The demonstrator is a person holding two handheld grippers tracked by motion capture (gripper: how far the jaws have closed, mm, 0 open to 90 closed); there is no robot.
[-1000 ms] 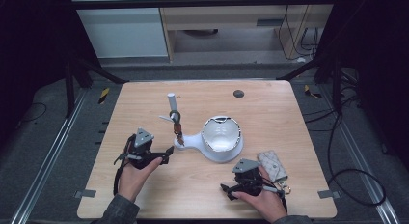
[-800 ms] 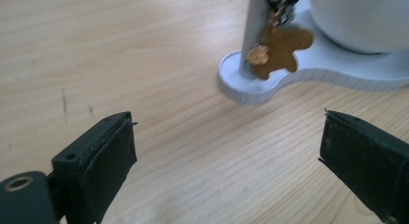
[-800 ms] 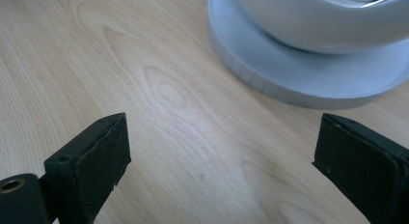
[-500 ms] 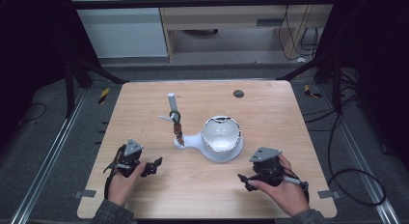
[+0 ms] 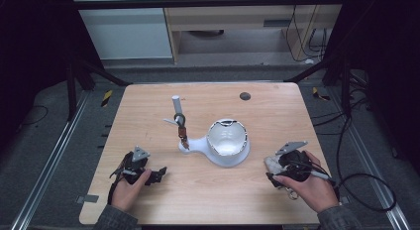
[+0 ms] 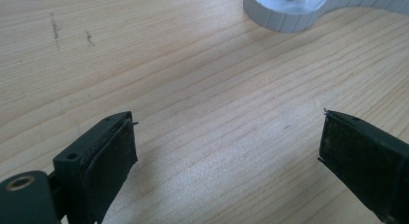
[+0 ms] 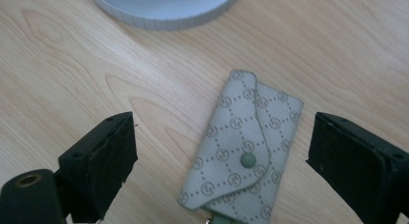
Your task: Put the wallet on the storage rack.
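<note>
Right hand-held gripper (image 7: 219, 161), jaws spread and just now closing in, is straddling the key pouch (image 7: 241, 147) without pressing it; the pouch is lying flat on the tabletop (image 7: 58, 64), lower centre of the right gripper view. Probably light, soft, slightly slick; best pinched across its long edges. Left hand-held gripper (image 6: 226, 151) is standing spread, holding nothing.

Perhaps a monogram on key pouch (image 7: 241, 151)

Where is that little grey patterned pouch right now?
The pouch lies flat on the table at its right side, between the right gripper's open fingers, just right of the white stand.
</note>
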